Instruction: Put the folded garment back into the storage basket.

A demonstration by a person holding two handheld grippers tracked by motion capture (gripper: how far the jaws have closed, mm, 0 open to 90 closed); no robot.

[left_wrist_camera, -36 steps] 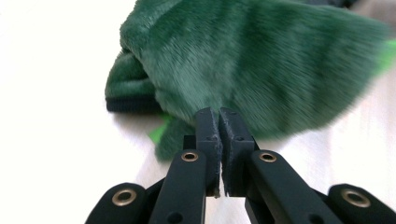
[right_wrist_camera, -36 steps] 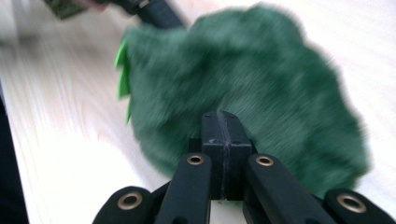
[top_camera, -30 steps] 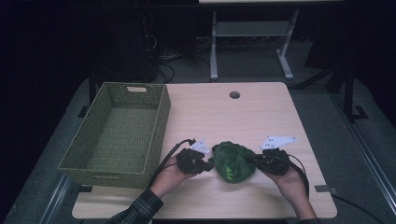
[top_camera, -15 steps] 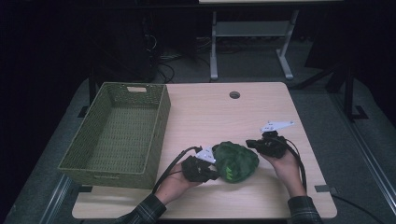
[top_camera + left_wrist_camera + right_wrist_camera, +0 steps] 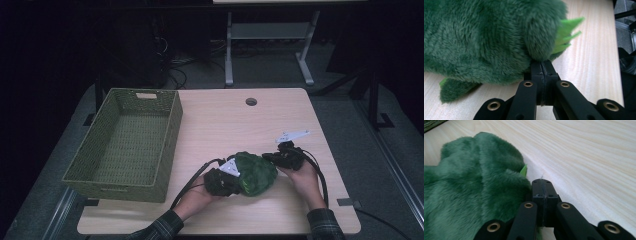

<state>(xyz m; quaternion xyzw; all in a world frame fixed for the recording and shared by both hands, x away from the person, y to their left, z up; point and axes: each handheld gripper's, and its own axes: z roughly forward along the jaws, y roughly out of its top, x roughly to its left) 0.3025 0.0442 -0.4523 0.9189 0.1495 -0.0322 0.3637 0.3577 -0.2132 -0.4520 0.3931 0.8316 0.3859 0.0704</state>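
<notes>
Both hands drift toward the worktop's (image 5: 220,125) near edge: the left hand-held gripper (image 5: 235,186) sits lower and closer to the person than a second ago, and the green plush toy (image 5: 255,172) shifts with it, while the right hand-held gripper (image 5: 270,157) swings out, then settles against the toy's far right side

Wooden table (image 5: 280,120) with basket (image 5: 125,142), green plush (image 5: 255,172)

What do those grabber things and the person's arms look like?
Both grippers, left and right, are black, with brass-ringed holes along their fingers. Each carries a grey three-cornered plate and trails a black cable. The sleeves are dark plaid.
</notes>
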